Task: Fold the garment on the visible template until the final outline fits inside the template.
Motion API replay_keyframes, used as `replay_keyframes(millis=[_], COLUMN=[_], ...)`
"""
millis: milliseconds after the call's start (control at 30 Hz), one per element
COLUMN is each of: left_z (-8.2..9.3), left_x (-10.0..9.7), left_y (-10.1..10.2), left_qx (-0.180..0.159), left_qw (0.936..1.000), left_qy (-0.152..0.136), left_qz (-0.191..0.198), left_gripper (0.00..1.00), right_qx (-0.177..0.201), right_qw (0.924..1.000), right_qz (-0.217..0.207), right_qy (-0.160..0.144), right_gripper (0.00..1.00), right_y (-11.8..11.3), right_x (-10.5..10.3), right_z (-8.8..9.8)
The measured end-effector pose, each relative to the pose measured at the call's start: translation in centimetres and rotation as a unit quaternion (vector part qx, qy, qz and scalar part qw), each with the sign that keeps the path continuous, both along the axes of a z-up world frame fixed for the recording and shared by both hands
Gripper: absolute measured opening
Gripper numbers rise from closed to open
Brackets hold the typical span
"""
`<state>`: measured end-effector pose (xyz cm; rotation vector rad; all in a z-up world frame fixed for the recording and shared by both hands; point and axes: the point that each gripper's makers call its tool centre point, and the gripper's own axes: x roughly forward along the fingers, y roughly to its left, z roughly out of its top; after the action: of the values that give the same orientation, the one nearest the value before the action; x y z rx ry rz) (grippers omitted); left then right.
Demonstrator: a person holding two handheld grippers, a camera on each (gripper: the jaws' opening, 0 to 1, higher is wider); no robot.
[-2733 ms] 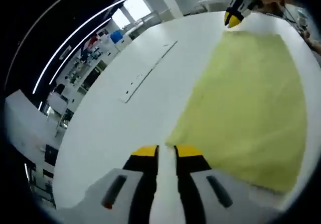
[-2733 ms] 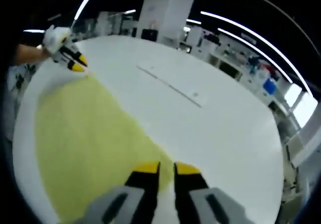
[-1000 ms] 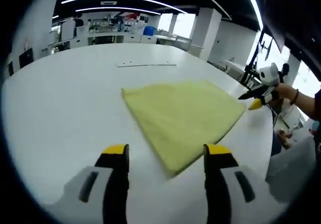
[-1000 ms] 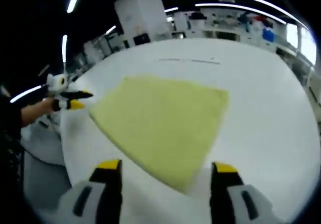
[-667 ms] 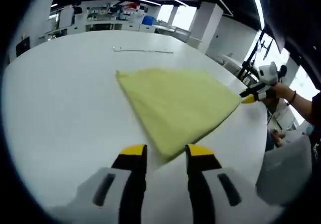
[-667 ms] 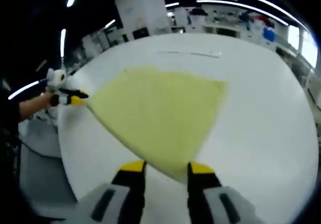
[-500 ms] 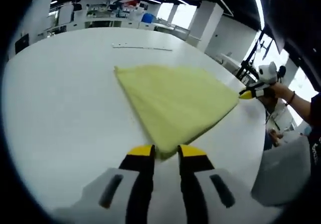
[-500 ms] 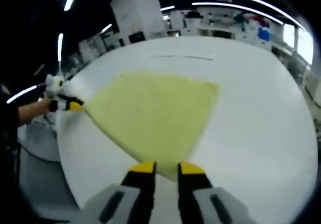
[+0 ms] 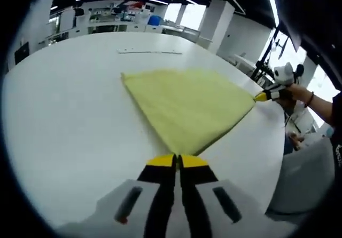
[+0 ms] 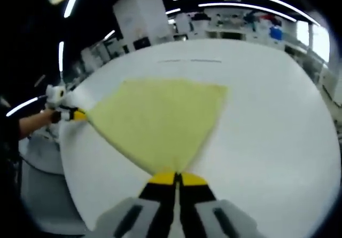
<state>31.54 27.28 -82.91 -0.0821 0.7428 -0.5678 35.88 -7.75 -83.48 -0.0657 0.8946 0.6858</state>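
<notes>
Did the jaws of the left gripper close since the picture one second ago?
Yes. The left gripper had its jaws wide apart short of the yellow garment; now they are shut on its near corner, on the white table.

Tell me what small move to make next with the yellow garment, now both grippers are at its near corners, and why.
Probably lift both corners together and carry them toward the far edge. The left gripper and right gripper each look shut on a near corner of the yellow garment, which lies flat on the white table, so a fold can start.
</notes>
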Motion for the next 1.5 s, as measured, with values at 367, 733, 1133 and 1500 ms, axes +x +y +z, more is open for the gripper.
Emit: replay_keyframes(millis=[367, 733, 1133, 1500], left_z=[0.3, 0.5, 0.5, 0.8], left_x=[-1.0, -2.3, -2.8, -2.8], left_y=[-0.2, -0.4, -0.6, 0.1], left_qx=[0.010, 0.027, 0.026, 0.028], left_qw=[0.9999, 0.9993, 0.9994, 0.9993], left_qy=[-0.007, -0.014, -0.016, -0.023], left_qz=[-0.010, -0.020, -0.018, 0.001], left_gripper=[0.00, 0.00, 0.00, 0.18], right_qx=[0.002, -0.005, -0.001, 0.032], right_qw=[1.0000, 0.9997, 0.9994, 0.9990], right_qz=[0.007, 0.022, 0.023, -0.012], right_qy=[0.000, 0.000, -0.025, -0.030], right_gripper=[0.00, 0.00, 0.00, 0.18], right_y=[-0.7, -0.8, -0.5, -0.1], right_x=[-1.2, -2.9, -3.0, -2.3], right_z=[0.4, 0.3, 0.6, 1.9])
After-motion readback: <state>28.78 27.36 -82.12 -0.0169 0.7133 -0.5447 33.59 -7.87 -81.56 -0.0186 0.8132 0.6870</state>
